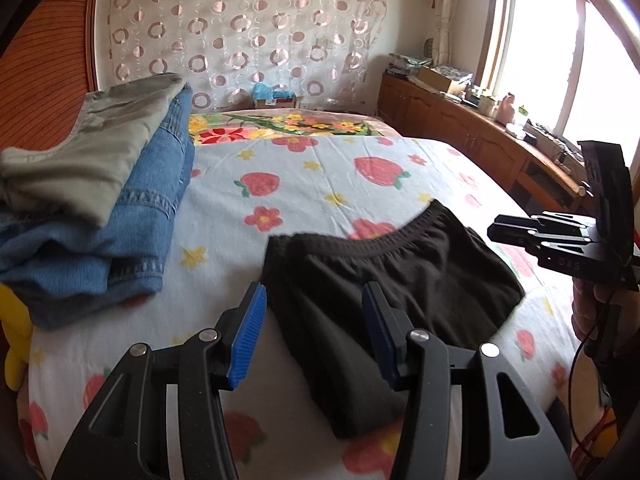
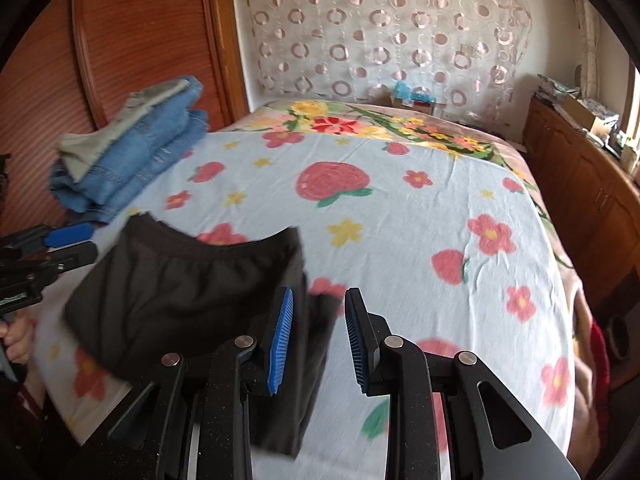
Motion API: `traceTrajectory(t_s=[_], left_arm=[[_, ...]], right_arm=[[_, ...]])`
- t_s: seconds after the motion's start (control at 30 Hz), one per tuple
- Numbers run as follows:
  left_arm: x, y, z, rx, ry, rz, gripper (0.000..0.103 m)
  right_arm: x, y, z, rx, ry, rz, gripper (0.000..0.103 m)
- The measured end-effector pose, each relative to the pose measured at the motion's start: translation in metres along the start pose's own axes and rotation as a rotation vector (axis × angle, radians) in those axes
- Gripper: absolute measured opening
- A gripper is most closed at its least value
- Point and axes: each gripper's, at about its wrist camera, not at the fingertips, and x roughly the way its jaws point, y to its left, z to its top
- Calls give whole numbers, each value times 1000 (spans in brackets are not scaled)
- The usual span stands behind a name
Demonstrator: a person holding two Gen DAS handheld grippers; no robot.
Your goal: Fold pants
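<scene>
Only thing readable was some faint light lettering on the side of the right gripper [image 1: 496,231], seen from the left wrist view, and it looked like "B4S". The box [image 1: 276,101] at the far end of the bed had a label too small to read

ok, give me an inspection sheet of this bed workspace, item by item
Surface: bed sheet with strawberry and flower print, lightly wrinkled.
Job's things: dark brown pants lying near the front edge, elastic waistband away from the cameras.
Clutter: stack of folded jeans with a grey-green garment on top, at the bed's left.
Grippers: left claw open over the pants; right claw open at the pants' right edge.
Cables: black cable hanging by the right claw's handle.
Surroundings: circle-pattern curtain, wooden cabinets, window.
</scene>
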Motion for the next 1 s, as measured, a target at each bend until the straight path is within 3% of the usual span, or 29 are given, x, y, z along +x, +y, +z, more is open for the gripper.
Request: traceTrajectory(t_s=[0.33, 0.5, 0.67, 1.0], left_arm=[[-16, -18, -38, 21, 37, -51, 51], [-16, -21, -47, 20, 52, -65, 50], [-14, -20, -54, 19, 63, -65, 38], [-7, -21, -58, 29, 83, -35, 36]], right_arm=[[-33, 0, -42, 4, 15, 59, 28], [-37, 2, -48, 7, 28, 58, 28], [-33, -2, -50, 29, 42, 71, 28], [-23, -1, -51, 36, 69, 92, 23]])
